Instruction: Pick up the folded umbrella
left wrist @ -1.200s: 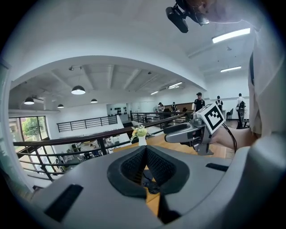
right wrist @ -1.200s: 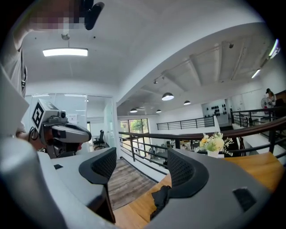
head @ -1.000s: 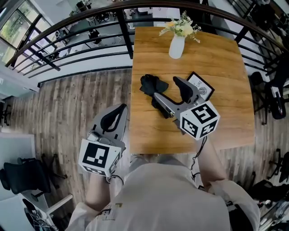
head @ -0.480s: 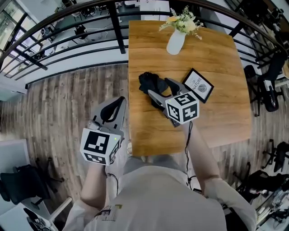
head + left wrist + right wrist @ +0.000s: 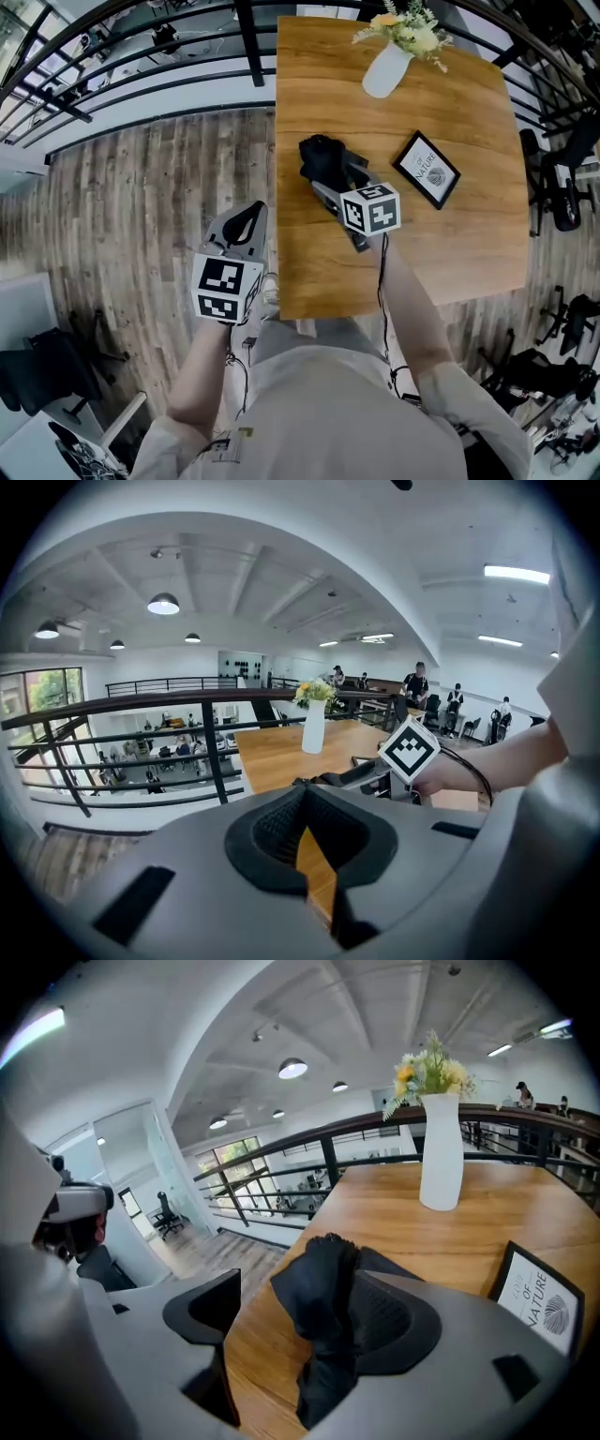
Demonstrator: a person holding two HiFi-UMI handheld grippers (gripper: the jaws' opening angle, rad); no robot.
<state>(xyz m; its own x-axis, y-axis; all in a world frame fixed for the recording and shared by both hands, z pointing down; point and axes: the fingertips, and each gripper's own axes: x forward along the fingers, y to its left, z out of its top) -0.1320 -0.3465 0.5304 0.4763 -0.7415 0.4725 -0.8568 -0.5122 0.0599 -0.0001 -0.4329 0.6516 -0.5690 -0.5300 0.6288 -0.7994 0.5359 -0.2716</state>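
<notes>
1. The left gripper (image 5: 247,221) is held off the table's left edge, above the plank floor (image 5: 141,206). Its jaws are drawn nearly together, with only a narrow slit between them and nothing gripped. No part in the lift appears to be played by it.
2. The right gripper (image 5: 300,1321) is set over the folded umbrella (image 5: 323,1312), which lies on the table's left half near the middle. The jaws are spread wide. The black bundle is seen between them, against the right pad, with a gap to the left pad.
3. Since the fabric is loose and bunched, it is judged that only cloth might be pinched. The umbrella could then sag, slide out, or be nudged toward the near left edge as the jaws close off-centre.
4. A careless swing on the way up could strike the framed picture (image 5: 427,170) just beside it. The vase (image 5: 386,70) of flowers is placed well apart.
5. The table (image 5: 450,253) is smooth, level wood, so little friction is expected.
6. A dark railing (image 5: 141,70) is seen to the left and behind, and office chairs at the right.
</notes>
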